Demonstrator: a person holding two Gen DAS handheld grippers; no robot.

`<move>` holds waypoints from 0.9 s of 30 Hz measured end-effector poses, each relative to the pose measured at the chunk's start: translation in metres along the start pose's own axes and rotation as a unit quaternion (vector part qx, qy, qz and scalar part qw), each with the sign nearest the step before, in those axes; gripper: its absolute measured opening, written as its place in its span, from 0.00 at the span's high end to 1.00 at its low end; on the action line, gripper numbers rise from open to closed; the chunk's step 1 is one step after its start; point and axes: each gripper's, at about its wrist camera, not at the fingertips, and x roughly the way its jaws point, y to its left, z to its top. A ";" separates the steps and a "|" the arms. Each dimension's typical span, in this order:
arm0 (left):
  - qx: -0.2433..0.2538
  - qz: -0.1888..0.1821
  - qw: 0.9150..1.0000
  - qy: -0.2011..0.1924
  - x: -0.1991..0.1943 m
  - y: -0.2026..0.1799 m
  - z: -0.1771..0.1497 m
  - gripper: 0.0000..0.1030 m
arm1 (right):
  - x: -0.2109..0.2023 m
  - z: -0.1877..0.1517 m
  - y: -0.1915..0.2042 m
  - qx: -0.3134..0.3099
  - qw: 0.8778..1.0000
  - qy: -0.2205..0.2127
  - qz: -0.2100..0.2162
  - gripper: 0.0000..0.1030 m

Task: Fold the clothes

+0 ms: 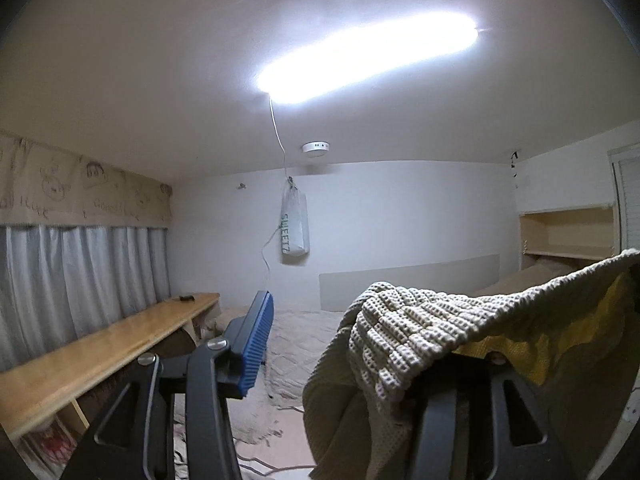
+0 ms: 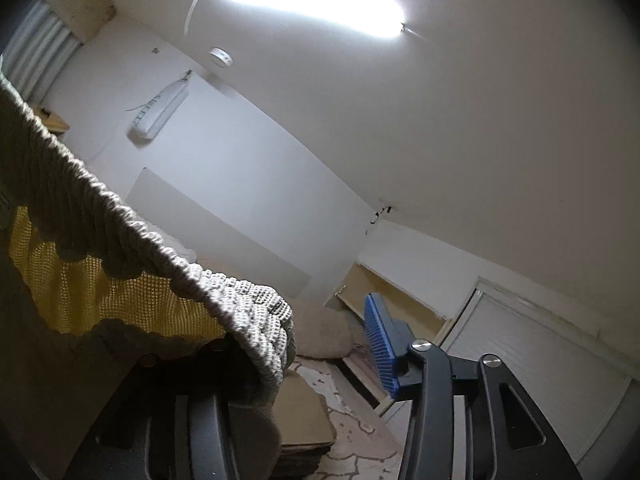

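Observation:
A beige waffle-knit cloth [image 1: 420, 320] with a yellow part [image 1: 560, 340] hangs in the air between both grippers. In the left wrist view it drapes over the right-hand finger of my left gripper [image 1: 320, 332] and hides that finger. The blue-padded left finger [image 1: 256, 340] stands apart from the cloth with a bare gap between. In the right wrist view the same cloth [image 2: 248, 308], with its yellow part [image 2: 120, 304] behind, covers the left-hand finger of my right gripper [image 2: 316, 328]. Its blue-padded finger [image 2: 380, 344] is clear of the fabric. Both grippers point level, high above the bed.
A bed with a light quilt [image 1: 304, 332] lies below. A long wooden shelf [image 1: 100, 352] runs along grey curtains [image 1: 80, 272] at the left. A white bag [image 1: 294, 228] hangs on the far wall. A pillow [image 2: 320, 332], a wall niche [image 1: 568, 232] and a white door [image 2: 520, 340] are at the right.

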 end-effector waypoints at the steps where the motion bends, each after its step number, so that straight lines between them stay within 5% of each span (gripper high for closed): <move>1: 0.010 0.001 1.000 -0.003 -0.002 -0.002 -0.002 0.51 | 0.001 0.001 -0.006 0.014 1.000 0.005 0.012 0.51; 7: 0.079 -0.029 0.996 0.013 -0.042 -0.007 -0.083 0.48 | -0.041 -0.059 0.005 0.033 0.998 0.008 0.059 0.51; 11: 0.089 -0.052 0.988 0.115 -0.084 -0.007 -0.202 0.49 | -0.079 -0.168 0.055 0.010 0.989 0.082 0.126 0.50; 14: 0.092 -0.048 0.967 0.232 -0.120 -0.012 -0.313 0.49 | -0.105 -0.268 0.108 -0.029 0.962 0.190 0.195 0.50; 18: 0.083 -0.047 0.915 0.392 -0.154 -0.019 -0.435 0.50 | -0.126 -0.376 0.166 -0.072 0.902 0.330 0.267 0.50; 19: 0.083 -0.045 0.906 0.412 -0.162 -0.021 -0.452 0.50 | -0.131 -0.392 0.178 -0.085 0.891 0.351 0.277 0.50; 21: 0.084 -0.045 0.897 0.431 -0.179 -0.025 -0.468 0.50 | -0.144 -0.410 0.190 -0.113 0.887 0.352 0.278 0.50; 27: 0.162 -0.054 0.895 0.411 -0.190 -0.049 -0.475 0.50 | -0.157 -0.426 0.196 -0.147 0.887 0.330 0.287 0.50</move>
